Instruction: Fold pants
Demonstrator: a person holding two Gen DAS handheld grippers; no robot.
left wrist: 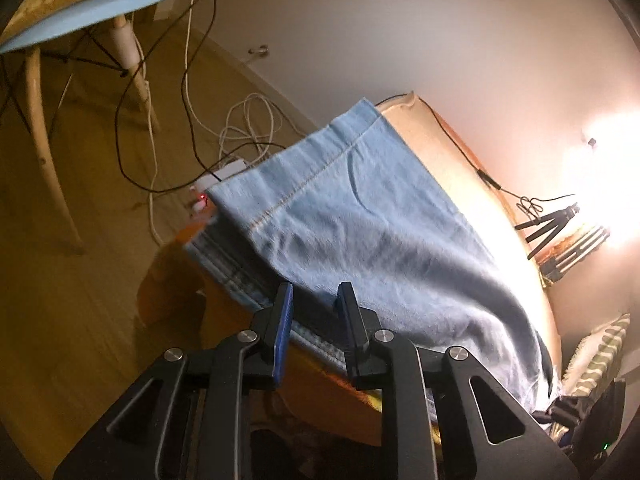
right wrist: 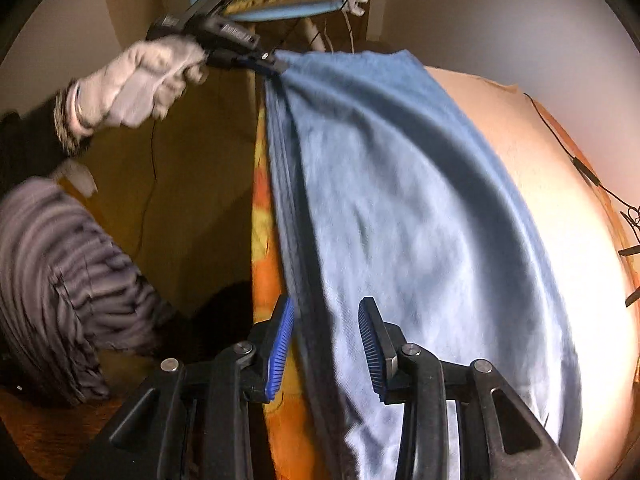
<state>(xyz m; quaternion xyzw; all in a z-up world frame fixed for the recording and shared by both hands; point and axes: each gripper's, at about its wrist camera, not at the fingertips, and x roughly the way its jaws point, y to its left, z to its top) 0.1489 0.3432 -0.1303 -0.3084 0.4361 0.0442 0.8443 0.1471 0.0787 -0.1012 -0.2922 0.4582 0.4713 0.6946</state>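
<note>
Lying folded – pants (right wrist: 420, 208), both jaws apart

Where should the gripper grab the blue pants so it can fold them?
Probably the thick stacked side edge of the blue pants, which runs along the near side of the orange surface. The right gripper sits open right over it, so coming down from above looks easiest. The layers bunch there, and one pinch could catch them all.

I read home room: wooden-legged chair (left wrist: 80, 12) on wood floor (left wrist: 80, 280), loose cables (left wrist: 248, 128) beside chair, striped cushion (left wrist: 596, 356).
</note>
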